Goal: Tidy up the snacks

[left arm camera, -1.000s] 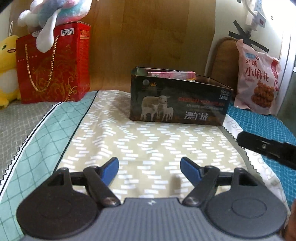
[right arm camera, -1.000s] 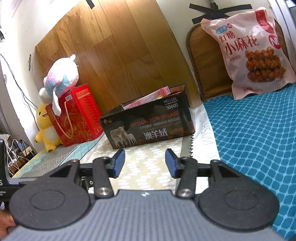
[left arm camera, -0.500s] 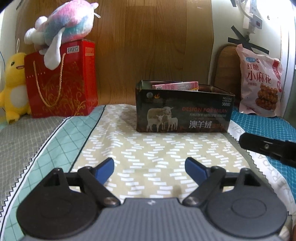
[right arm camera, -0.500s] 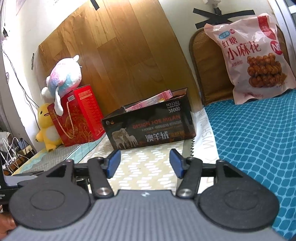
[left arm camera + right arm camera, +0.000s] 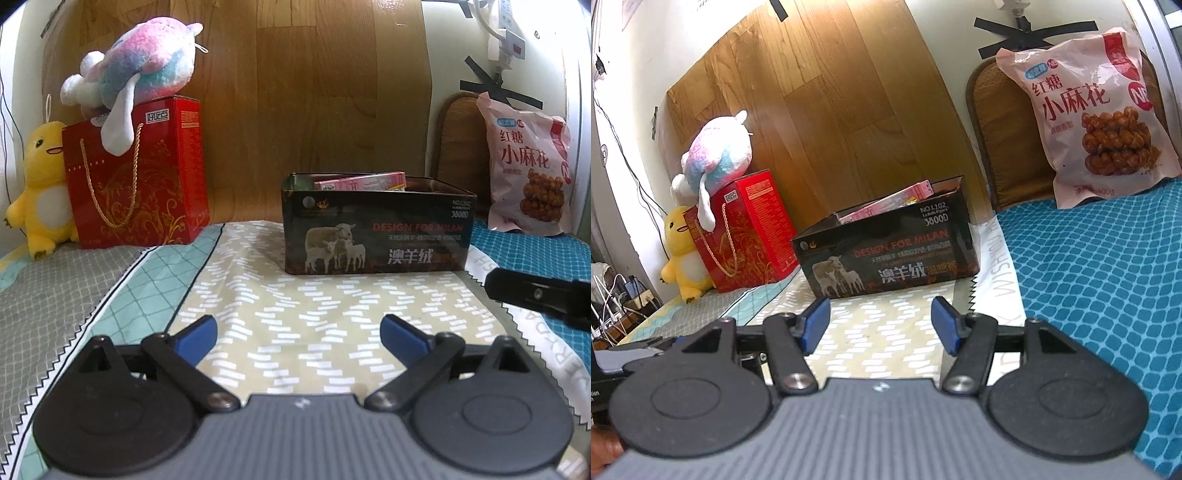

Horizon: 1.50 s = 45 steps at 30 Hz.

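We see soft, even daylight in both views, brighter toward the right. The snack bag shows mild glare on its plastic. Fisheye bending curves the wooden panel and edges; corners darken; focus is slightly soft throughout.

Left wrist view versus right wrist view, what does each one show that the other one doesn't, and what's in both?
Only the left wrist view shows the white power strip on the wall and the right gripper's black finger entering from the right edge.

Only the right wrist view shows the tangle of chargers and cables at far left.

Both show the dark sheep-print box with a pink packet inside, the pink snack bag, the red gift bag, the pastel plush and the yellow plush. The left gripper and right gripper are both opening, nothing between the jaws.
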Motion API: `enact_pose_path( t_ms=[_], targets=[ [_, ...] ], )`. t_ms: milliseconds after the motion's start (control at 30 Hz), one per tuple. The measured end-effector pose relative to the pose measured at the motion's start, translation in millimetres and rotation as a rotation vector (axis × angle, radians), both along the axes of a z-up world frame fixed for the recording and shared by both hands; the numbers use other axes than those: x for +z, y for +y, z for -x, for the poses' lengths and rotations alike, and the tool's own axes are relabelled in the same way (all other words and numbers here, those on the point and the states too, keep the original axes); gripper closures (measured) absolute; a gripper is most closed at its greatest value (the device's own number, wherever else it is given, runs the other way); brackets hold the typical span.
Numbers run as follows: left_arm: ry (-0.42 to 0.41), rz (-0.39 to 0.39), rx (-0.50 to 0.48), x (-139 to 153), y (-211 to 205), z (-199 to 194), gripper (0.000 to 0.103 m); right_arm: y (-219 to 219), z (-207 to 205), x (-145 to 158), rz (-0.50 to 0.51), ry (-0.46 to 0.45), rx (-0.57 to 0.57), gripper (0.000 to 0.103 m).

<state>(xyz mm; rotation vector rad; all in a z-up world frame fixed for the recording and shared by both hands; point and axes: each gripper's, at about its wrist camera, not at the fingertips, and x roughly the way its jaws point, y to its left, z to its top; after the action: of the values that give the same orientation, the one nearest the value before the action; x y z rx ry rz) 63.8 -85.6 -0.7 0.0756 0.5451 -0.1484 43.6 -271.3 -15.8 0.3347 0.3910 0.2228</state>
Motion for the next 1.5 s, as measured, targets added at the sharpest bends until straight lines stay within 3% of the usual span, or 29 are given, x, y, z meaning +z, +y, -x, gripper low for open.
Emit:
enact_pose_path(
  t_ms=[433,767,1500],
  targets=[
    [-0.016,-0.034,0.044,0.4,-1.4,1.0,0.000,-1.7,0.9,0.0,-0.007,0.002,-0.010,0.038],
    [-0.044,-0.052,0.026,1.4,-4.5,5.8,0.000,-2.2,0.8,0.5,-0.013,0.003,-0.014,0.034],
    [-0.064,-0.025,0.019,4.5,-1.4,9.5,0.000,-2.7,1.2,1.4,-0.014,0.003,-0.017,0.030]
  ],
)
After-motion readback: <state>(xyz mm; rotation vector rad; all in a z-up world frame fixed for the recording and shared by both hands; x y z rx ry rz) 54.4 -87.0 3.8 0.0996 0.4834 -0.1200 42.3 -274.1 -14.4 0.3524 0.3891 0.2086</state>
